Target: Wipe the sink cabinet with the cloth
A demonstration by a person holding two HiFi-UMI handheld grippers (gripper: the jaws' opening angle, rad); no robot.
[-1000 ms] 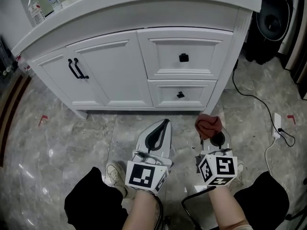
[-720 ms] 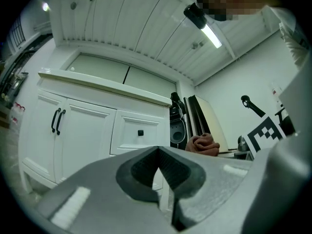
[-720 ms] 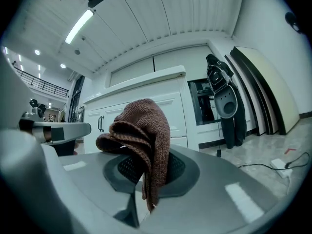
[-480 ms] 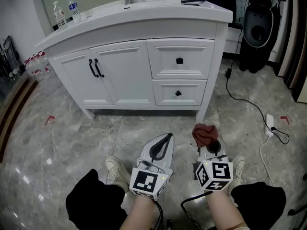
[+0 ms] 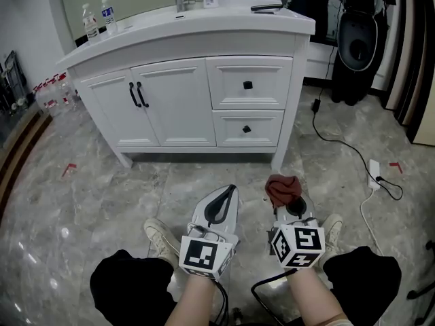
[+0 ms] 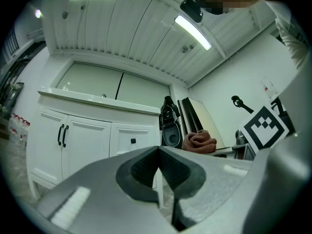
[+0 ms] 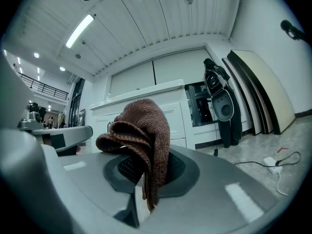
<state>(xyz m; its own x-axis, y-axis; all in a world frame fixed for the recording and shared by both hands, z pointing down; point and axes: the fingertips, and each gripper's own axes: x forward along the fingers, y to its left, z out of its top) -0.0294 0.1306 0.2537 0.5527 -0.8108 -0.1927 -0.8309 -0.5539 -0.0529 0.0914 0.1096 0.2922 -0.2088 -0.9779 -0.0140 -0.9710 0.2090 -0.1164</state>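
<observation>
Judging by how things lie, wiping has not begun: the right gripper (image 5: 285,199), jaws clamped on the brown cloth (image 5: 281,186), and the left gripper (image 5: 230,192), jaws together on nothing, both hang on the near side, well apart from the far white sink cabinet (image 5: 178,104).

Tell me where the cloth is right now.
In the head view the cloth is pinched in the right gripper, right of centre, well short of the sink cabinet.

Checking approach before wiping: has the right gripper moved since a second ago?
Yes, slightly: the right gripper, jaws shut on the cloth, now sits farther back from the sink cabinet.
</observation>
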